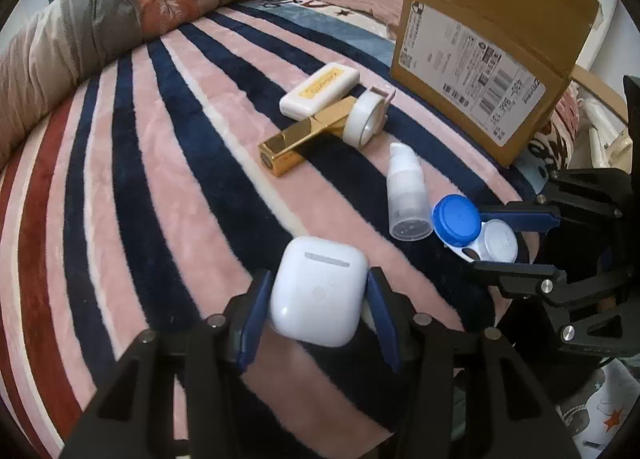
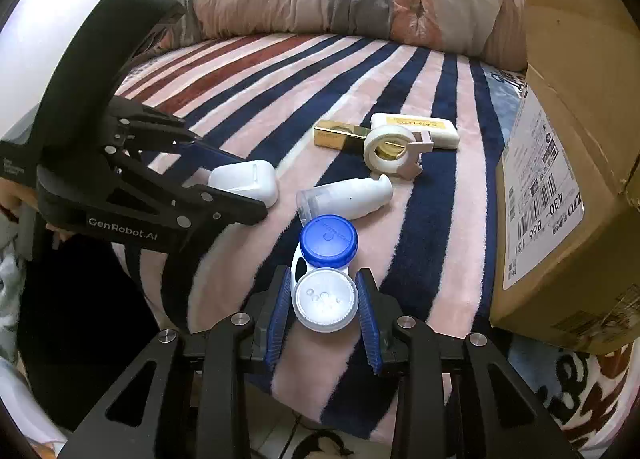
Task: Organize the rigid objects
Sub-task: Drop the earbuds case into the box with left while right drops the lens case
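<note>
My left gripper (image 1: 318, 299) is shut on a white earbud case (image 1: 318, 293), also seen in the right wrist view (image 2: 244, 179), just above the striped blanket. My right gripper (image 2: 324, 299) is shut on the white-capped end of a contact lens case (image 2: 326, 271) with one blue cap; it also shows in the left wrist view (image 1: 476, 229). A small white pump bottle (image 1: 406, 191) lies between them. Farther back lie a gold bar-shaped box (image 1: 304, 137), a white tape dispenser (image 1: 366, 117) and a white flat box with a yellow label (image 1: 318, 89).
An open cardboard box (image 1: 480, 59) with a shipping label stands at the right on the bed, close to the items. A rolled quilt (image 1: 92, 19) lies along the far side. The bed's edge (image 2: 304, 407) is just under my right gripper.
</note>
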Available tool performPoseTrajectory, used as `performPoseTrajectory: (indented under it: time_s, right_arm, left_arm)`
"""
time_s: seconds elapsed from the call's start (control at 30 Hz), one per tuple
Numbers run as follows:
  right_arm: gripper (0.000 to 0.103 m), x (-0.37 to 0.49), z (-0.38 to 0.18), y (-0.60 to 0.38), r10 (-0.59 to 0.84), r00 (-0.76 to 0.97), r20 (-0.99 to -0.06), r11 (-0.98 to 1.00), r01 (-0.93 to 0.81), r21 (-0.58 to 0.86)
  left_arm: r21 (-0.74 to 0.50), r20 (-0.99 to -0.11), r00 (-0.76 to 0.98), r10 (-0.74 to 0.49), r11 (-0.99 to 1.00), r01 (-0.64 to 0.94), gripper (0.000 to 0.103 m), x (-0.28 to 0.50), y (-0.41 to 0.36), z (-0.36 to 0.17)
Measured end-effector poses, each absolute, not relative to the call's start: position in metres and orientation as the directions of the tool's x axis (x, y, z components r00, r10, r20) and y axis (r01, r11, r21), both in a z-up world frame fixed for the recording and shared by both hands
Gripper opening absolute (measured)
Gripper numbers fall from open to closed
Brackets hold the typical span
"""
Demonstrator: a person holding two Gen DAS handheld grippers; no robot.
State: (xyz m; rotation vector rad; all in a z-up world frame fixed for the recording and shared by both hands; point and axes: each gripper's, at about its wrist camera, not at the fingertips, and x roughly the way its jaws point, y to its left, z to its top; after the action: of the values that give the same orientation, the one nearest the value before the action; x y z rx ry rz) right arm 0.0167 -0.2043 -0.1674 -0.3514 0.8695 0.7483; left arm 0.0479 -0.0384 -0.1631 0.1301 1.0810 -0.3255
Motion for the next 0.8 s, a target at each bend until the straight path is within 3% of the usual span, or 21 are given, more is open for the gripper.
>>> performPoseTrajectory:
  time_s: [0.27,0.53,0.67,0.8]
  right_arm:
    - [0.028,0.01,-0.132,-0.198,0.522,0.43,-0.736,0.672,-0.74,0.044]
    - [0.028,0.009,-0.051,-0.21,0.614,0.51,-0.603,0.66,-0.751,0.037]
    - [0.028,0.023,-0.019,-0.247,0.573,0.603,-0.554,0.736,-0.677,0.024]
    - [0.028,0.053,-0.009,-0.295,0.461,0.679,-0.571,0.83,-0.558,0.006]
  left_arm:
    - [-0.031,-0.829,0.531,-0.175,0.963,0.268,0.045,0.043,-0.02,-0.117]
    - [-0.014,-0.708,0.672,-0.216,0.956,0.292,0.045,0.036,-0.026,-0.022]
    - [-0.028,-0.659,0.688,-0.303,0.924,0.381,0.045,0.042,-0.061,0.016]
    - [-0.029,-0.648,0.668,-0.367,0.888,0.459,0.045,0.056,-0.106,0.036]
